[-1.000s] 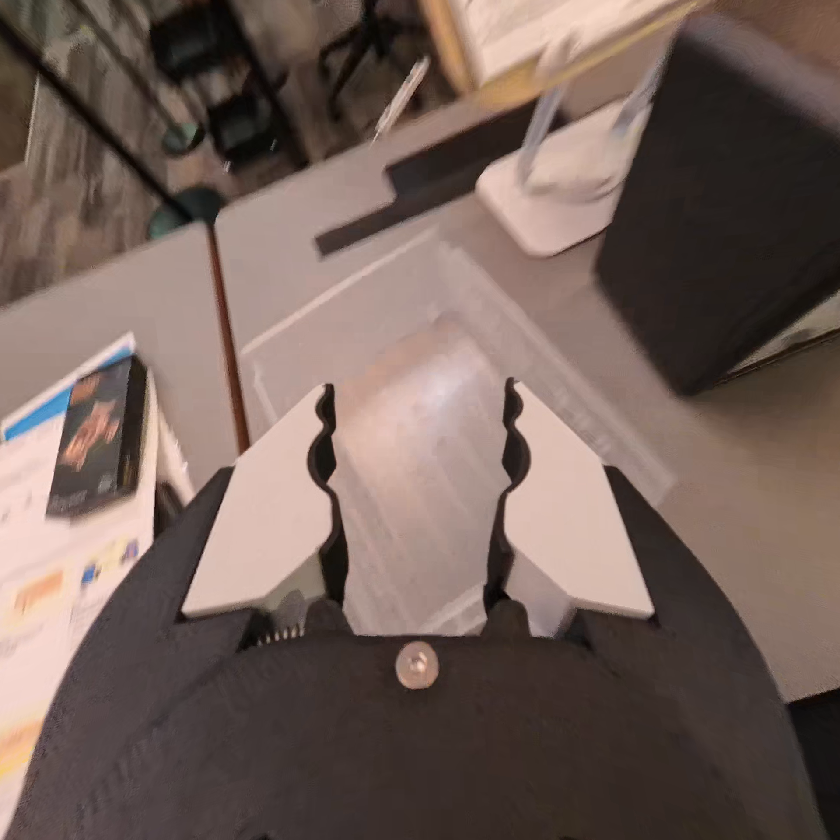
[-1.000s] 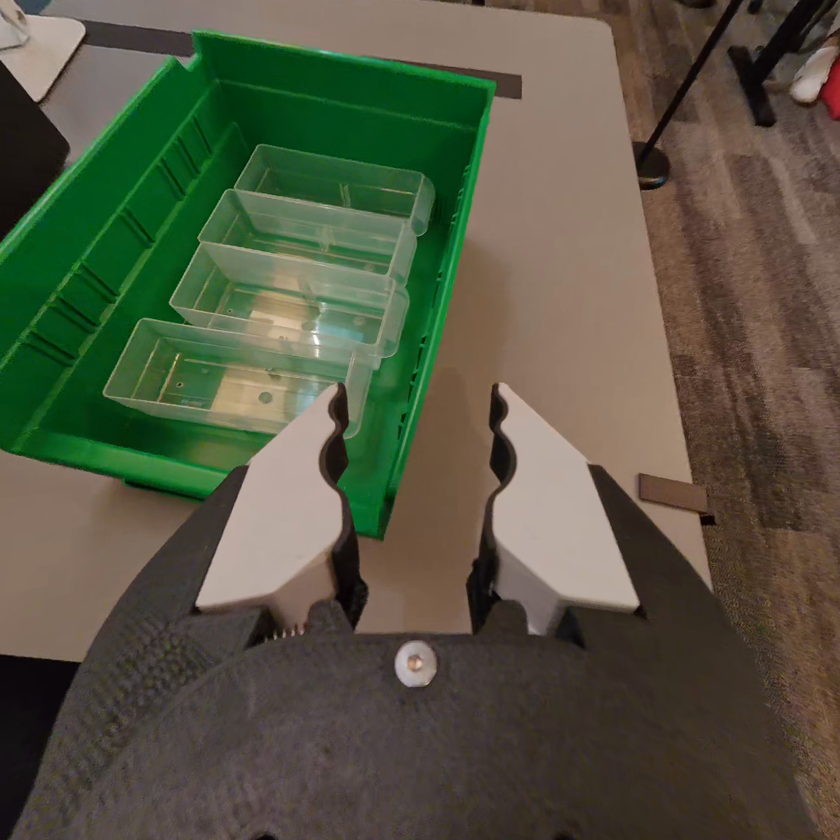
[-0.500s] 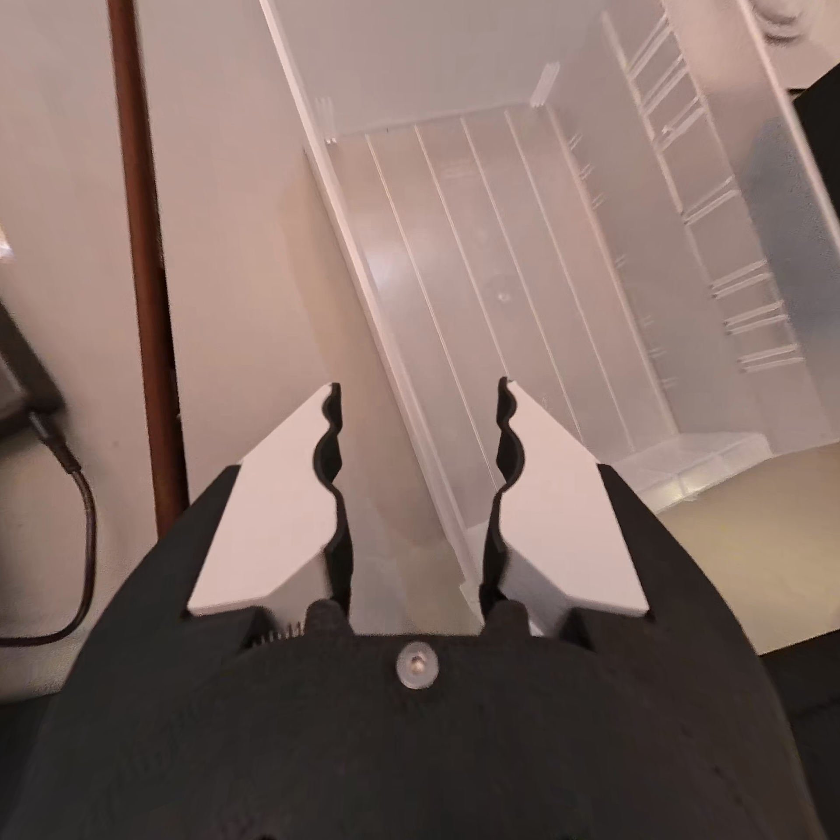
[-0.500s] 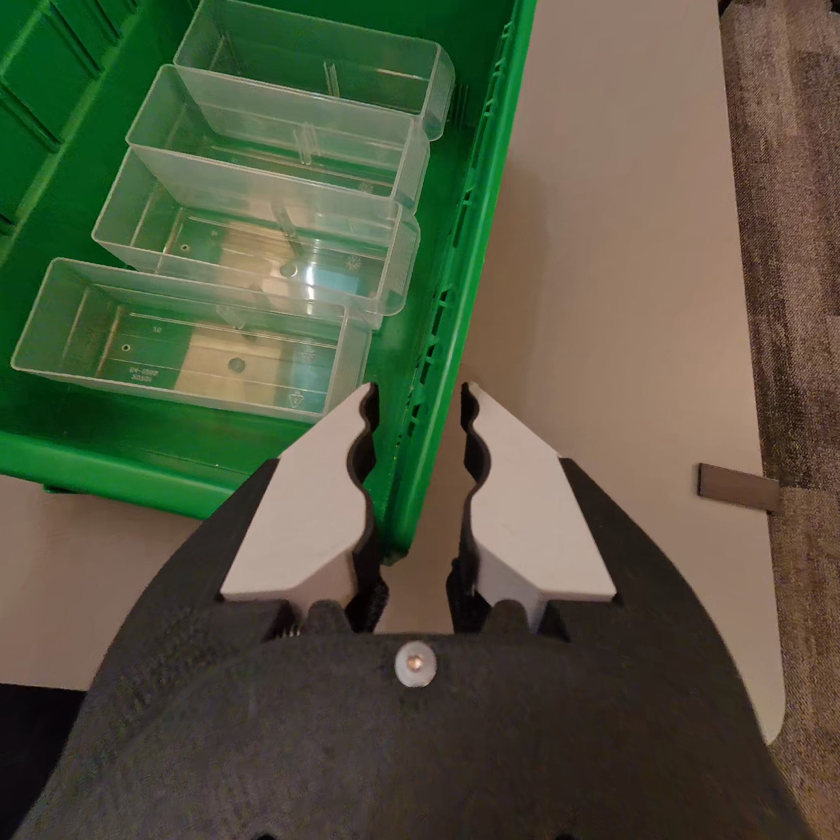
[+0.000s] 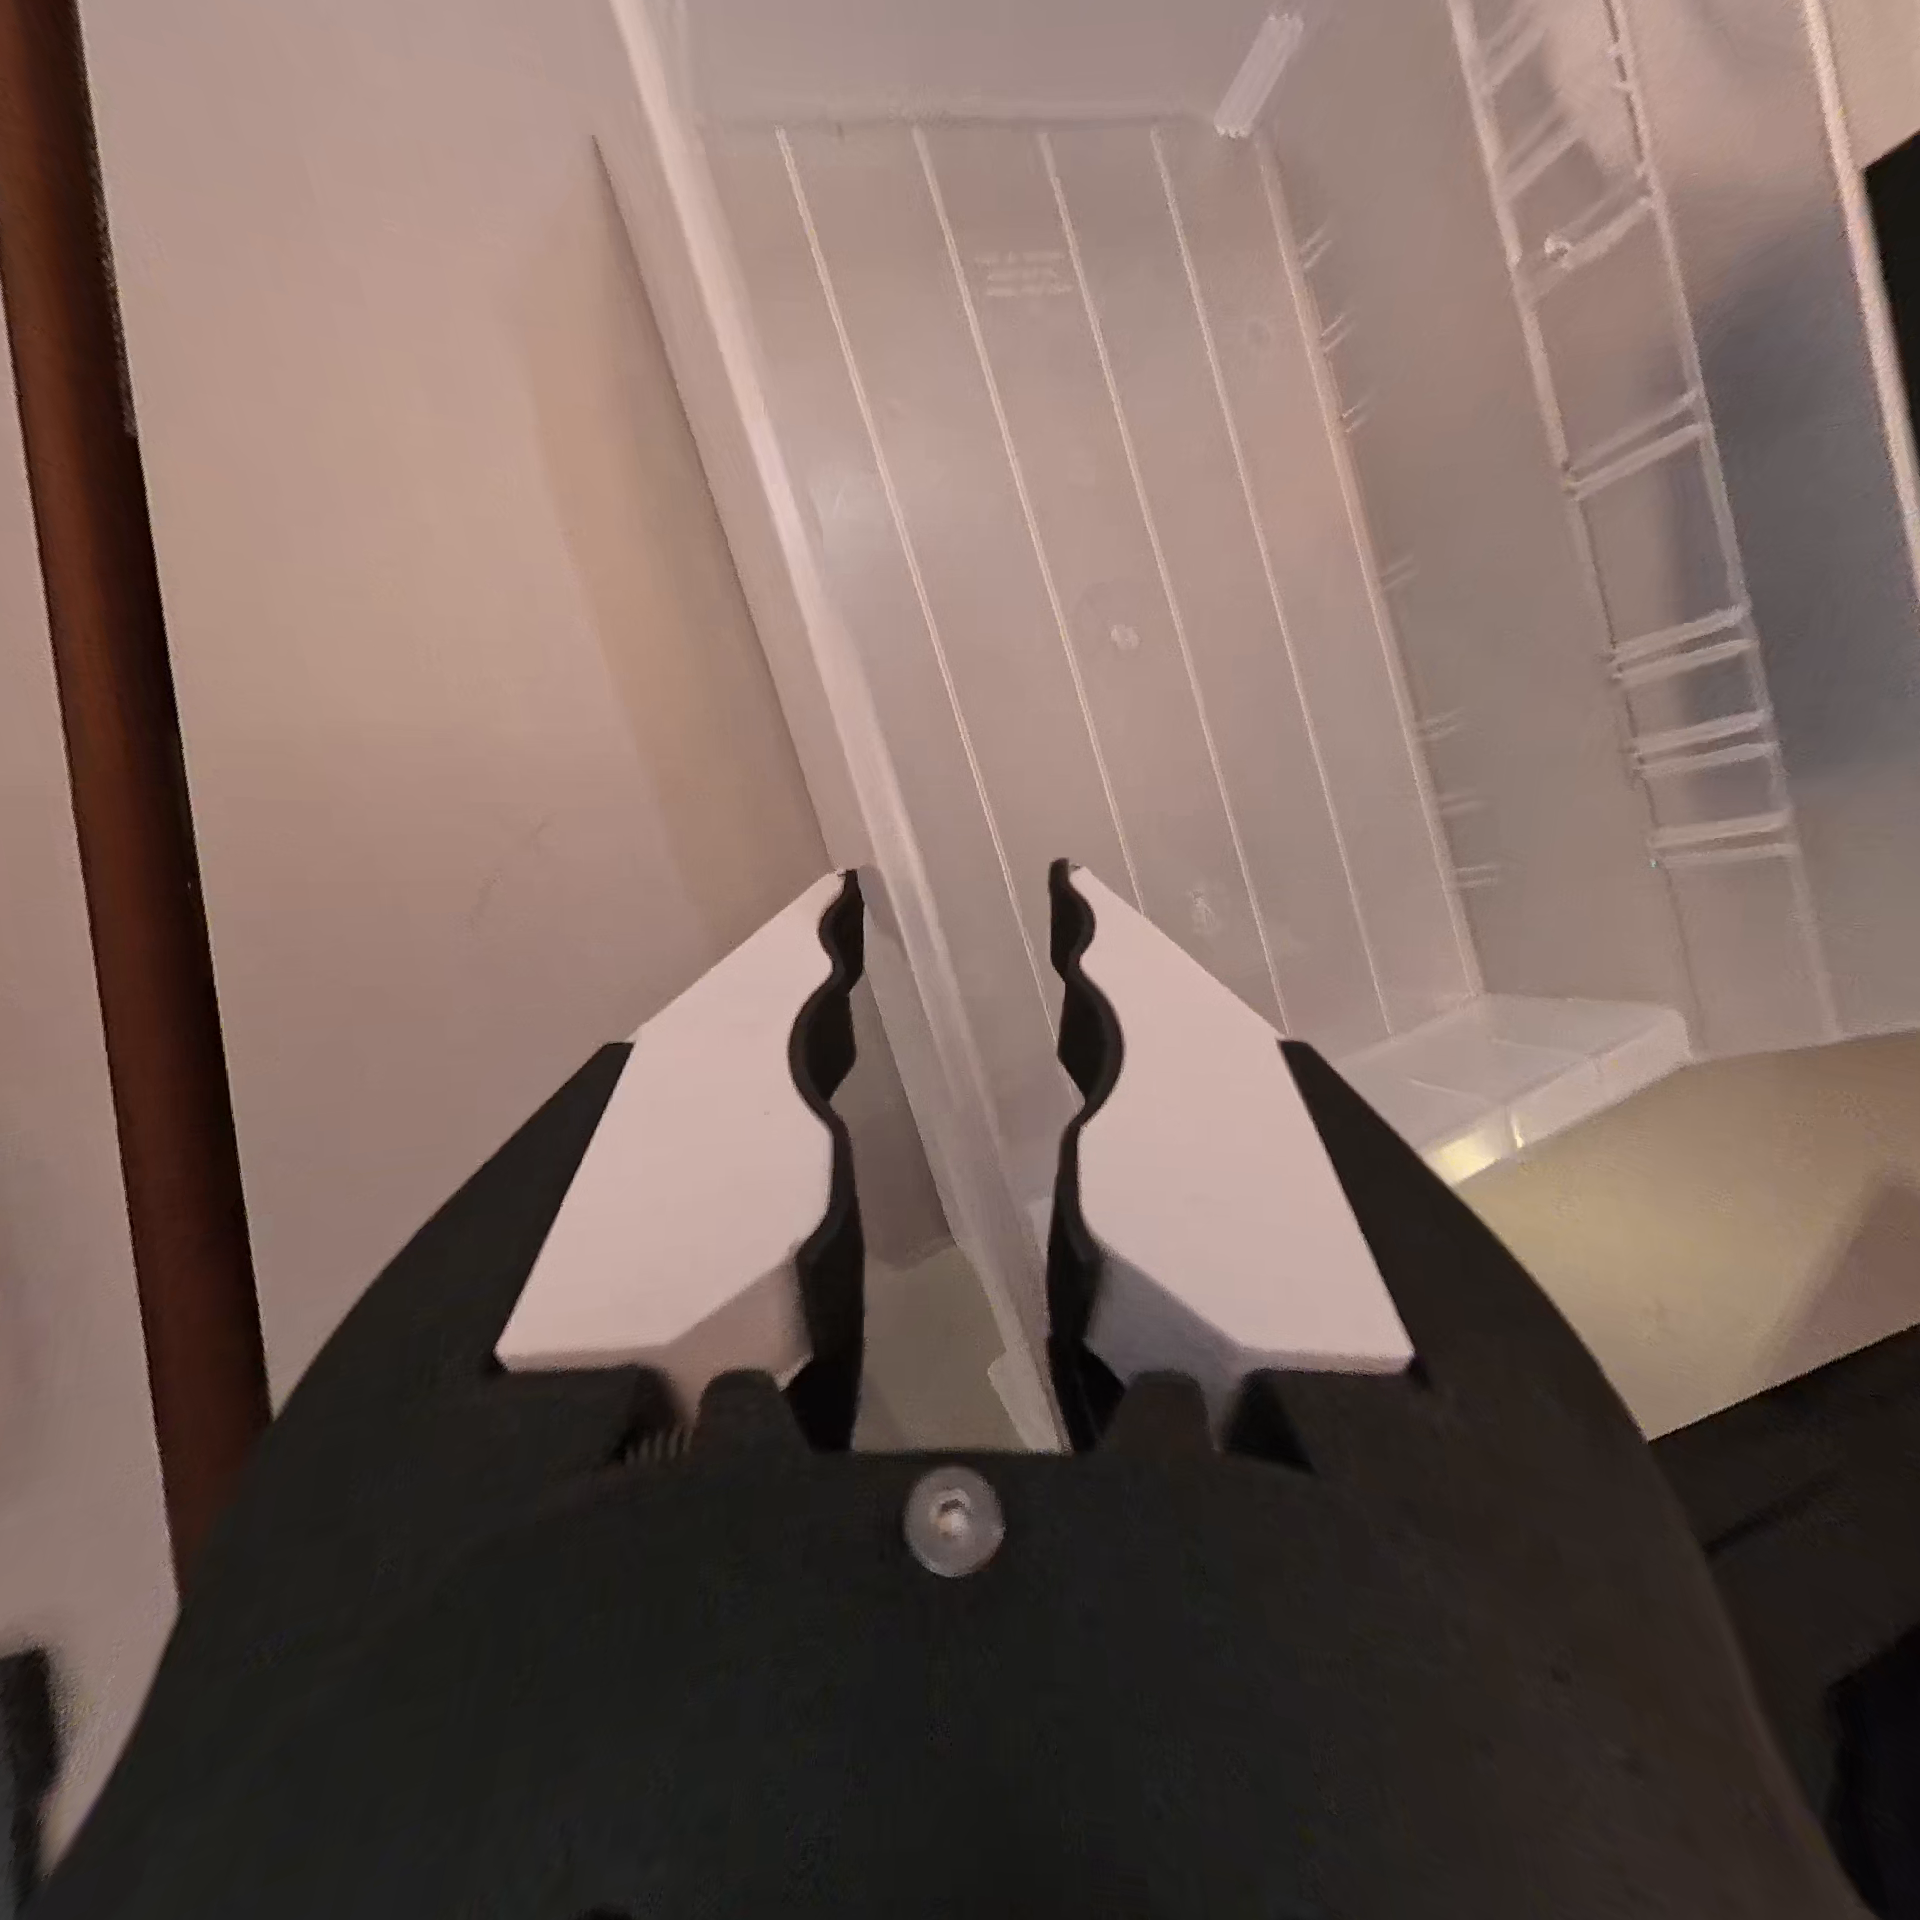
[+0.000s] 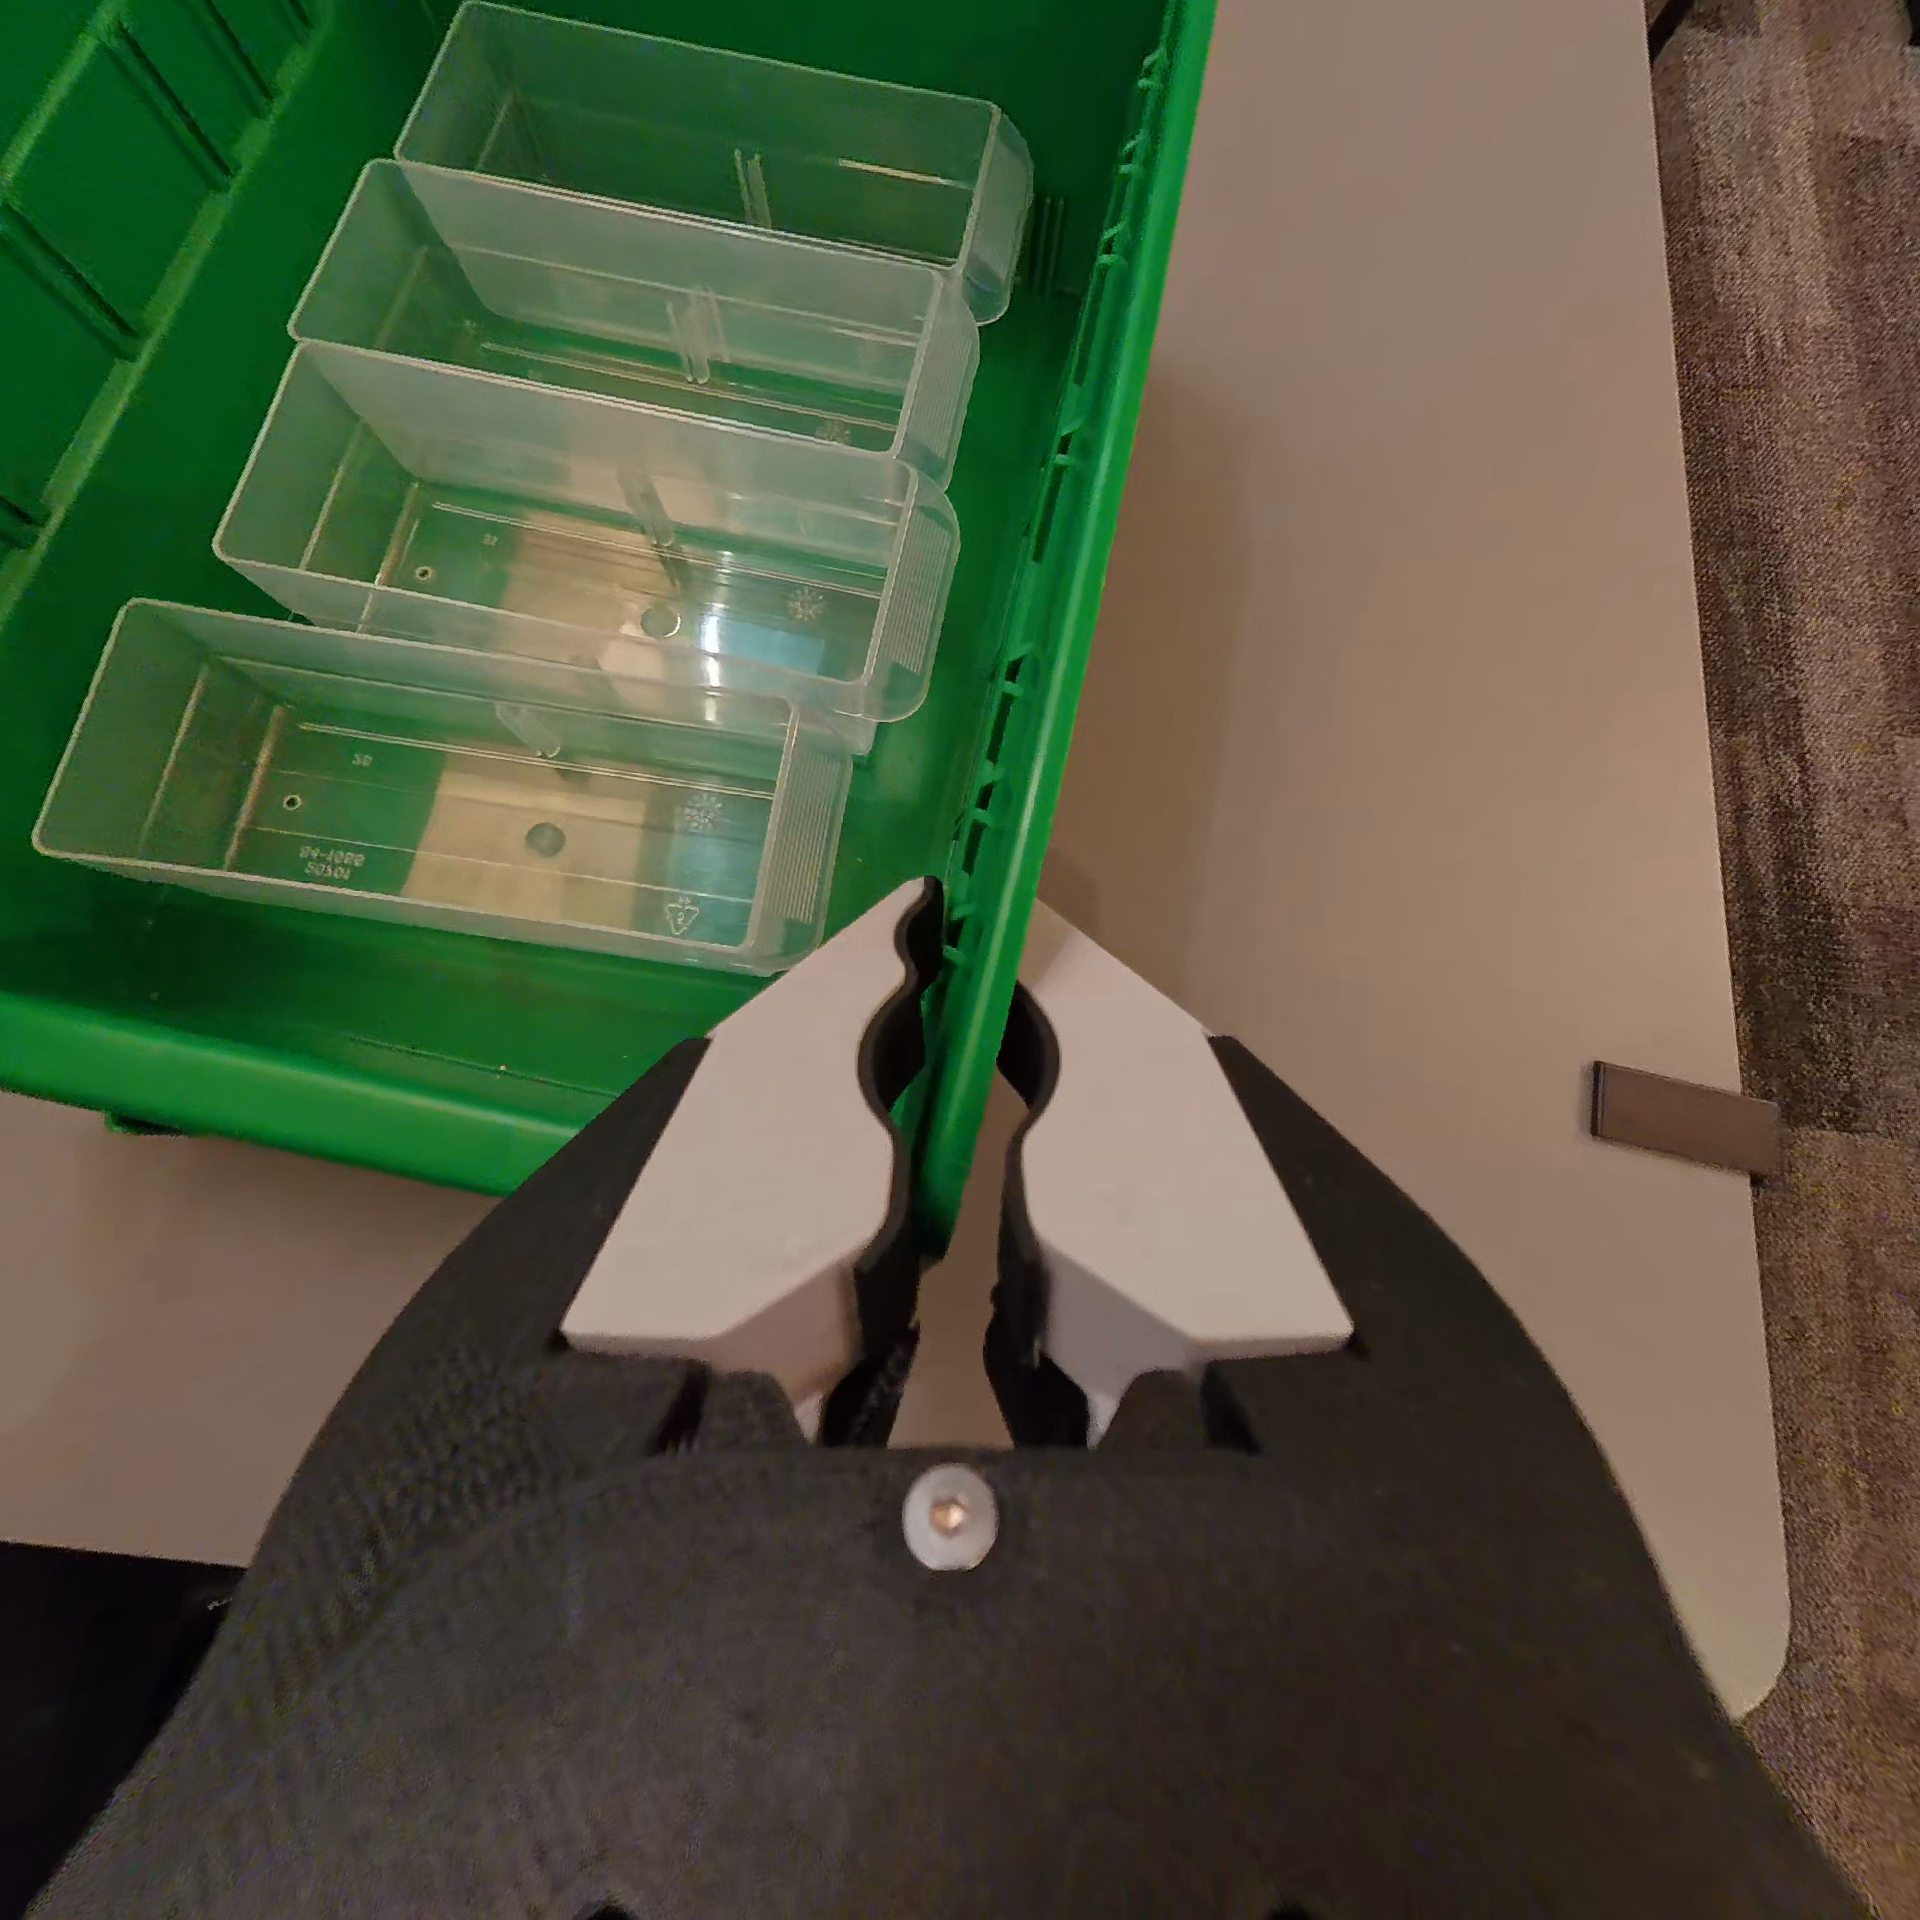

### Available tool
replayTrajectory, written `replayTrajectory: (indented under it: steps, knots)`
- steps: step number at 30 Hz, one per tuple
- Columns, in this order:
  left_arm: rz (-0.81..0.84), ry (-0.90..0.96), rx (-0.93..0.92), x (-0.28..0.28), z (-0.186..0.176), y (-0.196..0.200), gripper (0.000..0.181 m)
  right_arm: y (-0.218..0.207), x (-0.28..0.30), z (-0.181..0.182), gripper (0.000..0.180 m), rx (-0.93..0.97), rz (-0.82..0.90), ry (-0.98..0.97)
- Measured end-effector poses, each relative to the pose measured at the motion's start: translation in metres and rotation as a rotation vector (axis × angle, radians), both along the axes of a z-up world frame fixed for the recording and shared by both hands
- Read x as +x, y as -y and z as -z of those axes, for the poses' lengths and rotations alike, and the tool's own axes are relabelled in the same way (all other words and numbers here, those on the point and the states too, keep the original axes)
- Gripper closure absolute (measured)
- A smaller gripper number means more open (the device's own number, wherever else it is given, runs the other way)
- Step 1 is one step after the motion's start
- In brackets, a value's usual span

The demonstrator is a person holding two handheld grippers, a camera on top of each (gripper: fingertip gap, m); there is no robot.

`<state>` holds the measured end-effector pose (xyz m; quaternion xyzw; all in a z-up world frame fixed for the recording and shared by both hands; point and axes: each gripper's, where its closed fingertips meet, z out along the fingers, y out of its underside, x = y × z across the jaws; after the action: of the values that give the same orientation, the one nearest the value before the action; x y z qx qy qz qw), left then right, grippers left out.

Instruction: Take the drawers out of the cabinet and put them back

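Note:
The empty translucent cabinet (image 5: 1143, 520) lies on its back on the table, its ribbed inside facing me. My left gripper (image 5: 956, 883) straddles the cabinet's left wall (image 5: 790, 540). Its jaws are half closed on the wall, which runs slantwise between them and touches both. In the right wrist view, several clear drawers (image 6: 416, 810) lie side by side in a green bin (image 6: 1101, 416). My right gripper (image 6: 982, 896) is shut on the bin's right wall near its front corner.
A brown strip (image 5: 114, 727) runs along the table left of the cabinet. A dark object (image 5: 1896, 312) stands close to the cabinet's right side. Right of the bin lies bare table (image 6: 1403, 623), then its edge, carpet (image 6: 1818, 520) and a dark tape strip (image 6: 1678, 1117).
Both grippers came down and forward onto the walls. The left jaws went from wide open to half closed on the cabinet wall. The right jaws closed on the bin wall.

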<state>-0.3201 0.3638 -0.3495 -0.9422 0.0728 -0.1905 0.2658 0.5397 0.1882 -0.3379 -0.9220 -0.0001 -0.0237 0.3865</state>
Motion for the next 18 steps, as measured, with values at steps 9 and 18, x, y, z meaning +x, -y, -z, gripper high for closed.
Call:
replayTrajectory:
  steps: [9,18]
  knots:
    - [-0.011,-0.043,-0.032,-0.004,0.004,0.003,0.174,0.016,-0.004,-0.004,0.176,-0.027,-0.072,0.004]
    - [-0.015,-0.042,-0.009,-0.004,0.002,0.002,0.176,0.044,-0.02,-0.01,0.175,-0.083,-0.184,-0.022]
